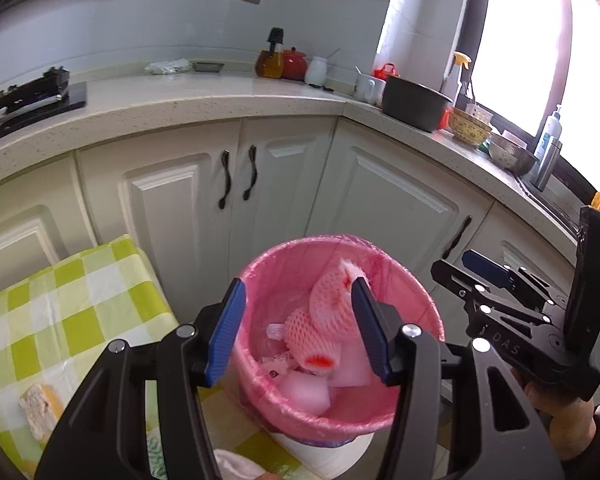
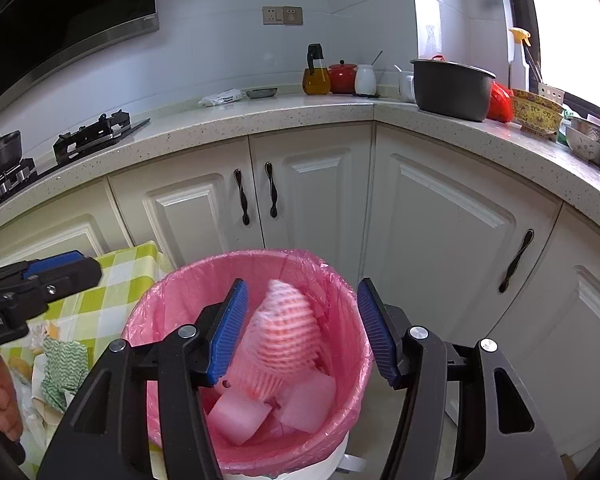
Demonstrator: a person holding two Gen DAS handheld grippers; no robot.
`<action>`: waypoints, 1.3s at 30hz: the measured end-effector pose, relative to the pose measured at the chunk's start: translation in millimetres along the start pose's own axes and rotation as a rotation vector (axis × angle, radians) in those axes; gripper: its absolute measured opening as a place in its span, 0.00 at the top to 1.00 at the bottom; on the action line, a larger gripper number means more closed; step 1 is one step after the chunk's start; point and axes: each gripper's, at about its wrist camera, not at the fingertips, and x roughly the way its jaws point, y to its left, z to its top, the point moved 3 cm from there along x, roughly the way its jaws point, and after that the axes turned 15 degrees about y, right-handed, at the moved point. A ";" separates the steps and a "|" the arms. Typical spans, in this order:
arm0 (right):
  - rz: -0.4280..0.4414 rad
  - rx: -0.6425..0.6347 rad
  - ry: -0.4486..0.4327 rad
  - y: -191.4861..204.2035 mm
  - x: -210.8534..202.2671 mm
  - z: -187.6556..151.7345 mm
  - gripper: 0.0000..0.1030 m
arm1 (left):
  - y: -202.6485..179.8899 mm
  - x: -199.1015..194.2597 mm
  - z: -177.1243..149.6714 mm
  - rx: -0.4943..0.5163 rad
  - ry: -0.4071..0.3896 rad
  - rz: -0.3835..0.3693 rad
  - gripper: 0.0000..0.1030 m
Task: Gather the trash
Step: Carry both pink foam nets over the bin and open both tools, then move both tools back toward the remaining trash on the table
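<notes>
**Two Claws Over the Pink Bin**

The left claw (image 1: 298, 330) hung over a round white bin lined with a pink plastic bag (image 1: 400, 280). Its blue pads stood apart. A pink foam fruit net (image 1: 332, 300) sat in the gap, right by the right-side pad, but the pads did not squeeze it. I could not tell if it touched that pad. More pink foam nets and pale foam blocks (image 1: 304, 392) lay down in the bin.

The right claw (image 2: 302, 330) hung over the same bin (image 2: 172, 292). Its blue pads stood wide apart too. A blurry pink foam net (image 2: 284, 336) was between them, close to the left-side pad, with a clear gap on the other side. The claw did not grip it.

No earlier picture was given, so only the open pads could be told.

Beside the bin was a tabletop with a green and white checked cloth (image 1: 60, 300). A piece of bread (image 1: 40, 412) lay on it. A green patterned rag (image 2: 64, 368) lay there as well.

Behind the bin were white cupboard doors with dark handles (image 1: 236, 176). On the speckled kitchen tabletop (image 1: 180, 104) stood a dark pot (image 1: 414, 104), a red jar (image 1: 294, 64) and an oil bottle (image 1: 270, 60).
</notes>
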 end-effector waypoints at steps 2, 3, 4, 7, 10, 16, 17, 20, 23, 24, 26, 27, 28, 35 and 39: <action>-0.008 -0.006 -0.022 4.4 -6.2 -4.6 0.41 | 5.8 -10.2 -9.7 -0.015 -0.016 0.031 0.43; -0.009 -0.009 -0.035 7.7 -10.5 -7.4 0.39 | 10.3 -15.6 -15.8 -0.024 -0.024 0.049 0.43; -0.007 -0.012 -0.042 10.8 -13.6 -9.8 0.38 | 15.4 -22.1 -22.5 -0.035 -0.033 0.065 0.41; 0.009 -0.030 -0.059 25.9 -26.3 -19.1 0.36 | 33.2 -40.8 -42.6 -0.066 -0.048 0.115 0.37; 0.039 -0.048 -0.077 45.6 -41.7 -30.6 0.31 | 54.4 -63.6 -64.1 -0.105 -0.065 0.151 0.36; 0.110 -0.112 -0.075 98.4 -64.3 -58.8 0.25 | 101.8 -116.2 -116.3 -0.202 -0.101 0.230 0.31; 0.119 -0.129 -0.076 108.7 -67.2 -64.1 0.24 | 108.9 -124.0 -125.1 -0.219 -0.105 0.246 0.30; 0.162 -0.168 -0.062 138.6 -72.6 -79.8 0.22 | 130.5 -147.2 -151.0 -0.263 -0.118 0.294 0.29; 0.195 -0.194 -0.036 163.6 -71.5 -93.9 0.21 | 151.5 -163.0 -174.4 -0.305 -0.117 0.321 0.28; 0.207 -0.207 -0.019 173.2 -68.8 -99.2 0.21 | 158.5 -167.3 -183.6 -0.319 -0.113 0.328 0.28; 0.219 -0.224 0.005 187.1 -64.3 -107.8 0.21 | 171.0 -172.5 -198.5 -0.341 -0.104 0.340 0.28; 0.224 -0.231 0.017 194.5 -62.0 -111.7 0.21 | 177.1 -173.7 -205.4 -0.355 -0.100 0.341 0.28; 0.230 -0.236 0.025 199.9 -60.2 -114.8 0.21 | 183.1 -174.3 -212.0 -0.368 -0.094 0.343 0.28; 0.274 -0.330 0.077 249.1 -45.5 -133.5 0.21 | 201.6 -163.9 -224.6 -0.400 -0.069 0.331 0.28; 0.295 -0.363 0.098 265.3 -34.0 -137.6 0.24 | 204.6 -152.2 -223.7 -0.395 -0.053 0.317 0.28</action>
